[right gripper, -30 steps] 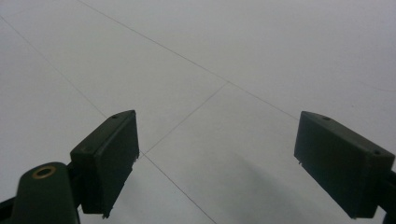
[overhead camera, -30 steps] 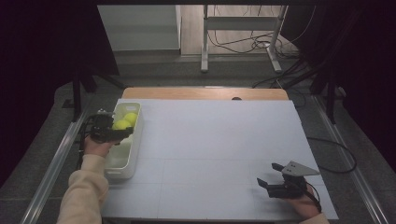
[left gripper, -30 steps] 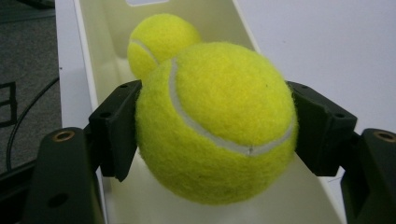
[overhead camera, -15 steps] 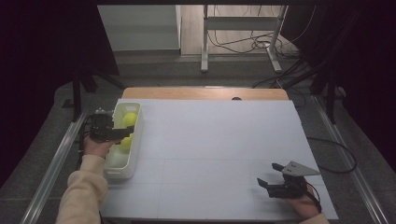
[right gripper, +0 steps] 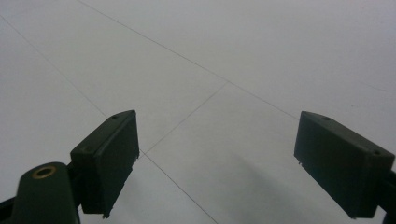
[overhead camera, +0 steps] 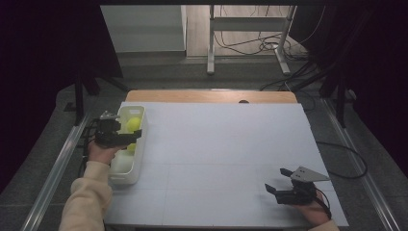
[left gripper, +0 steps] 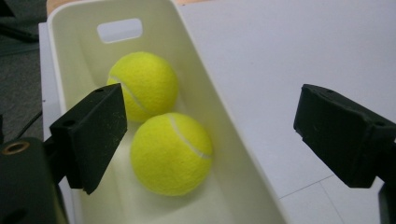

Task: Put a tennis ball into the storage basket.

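High view: the left gripper hangs over a white bin at the left edge of the surface, two tennis balls inside it; the right gripper sits near the near right corner, jaws spread. Left gripper view: the jaws have just been opening and stand wide, nothing gripped, above the nearer ball and farther ball (touching each other). Right gripper view: wide jaws over bare white surface
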Tool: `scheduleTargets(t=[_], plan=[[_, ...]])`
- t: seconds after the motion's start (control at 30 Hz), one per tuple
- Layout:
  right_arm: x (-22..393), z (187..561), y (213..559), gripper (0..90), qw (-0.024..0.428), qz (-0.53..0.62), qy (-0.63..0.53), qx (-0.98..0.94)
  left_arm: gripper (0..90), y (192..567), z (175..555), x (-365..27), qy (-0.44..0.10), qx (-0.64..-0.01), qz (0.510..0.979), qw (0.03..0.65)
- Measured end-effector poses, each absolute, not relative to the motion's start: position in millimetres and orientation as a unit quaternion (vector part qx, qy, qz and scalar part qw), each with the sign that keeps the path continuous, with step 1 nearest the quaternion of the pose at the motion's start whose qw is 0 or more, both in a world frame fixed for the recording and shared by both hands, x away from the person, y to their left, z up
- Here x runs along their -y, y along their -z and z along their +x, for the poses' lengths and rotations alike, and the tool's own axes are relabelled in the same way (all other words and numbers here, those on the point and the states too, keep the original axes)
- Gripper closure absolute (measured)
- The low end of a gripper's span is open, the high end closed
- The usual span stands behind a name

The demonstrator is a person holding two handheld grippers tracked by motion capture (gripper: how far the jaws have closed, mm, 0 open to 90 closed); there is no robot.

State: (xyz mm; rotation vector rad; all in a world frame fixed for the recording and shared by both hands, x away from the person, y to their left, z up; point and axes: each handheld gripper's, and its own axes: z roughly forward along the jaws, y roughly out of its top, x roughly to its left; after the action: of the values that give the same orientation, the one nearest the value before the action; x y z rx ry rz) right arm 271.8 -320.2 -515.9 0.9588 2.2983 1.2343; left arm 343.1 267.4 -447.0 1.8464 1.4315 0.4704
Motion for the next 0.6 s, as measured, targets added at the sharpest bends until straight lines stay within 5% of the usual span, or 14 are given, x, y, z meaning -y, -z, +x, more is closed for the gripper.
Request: scheduleTargets(t=[0.6], plan=[[322.2,273.1,516.4,14.5,0.172,0.336,-0.445,-0.812,11.3,430.3,317.9,-244.8,-0.182,-0.499,0.719,0.449]])
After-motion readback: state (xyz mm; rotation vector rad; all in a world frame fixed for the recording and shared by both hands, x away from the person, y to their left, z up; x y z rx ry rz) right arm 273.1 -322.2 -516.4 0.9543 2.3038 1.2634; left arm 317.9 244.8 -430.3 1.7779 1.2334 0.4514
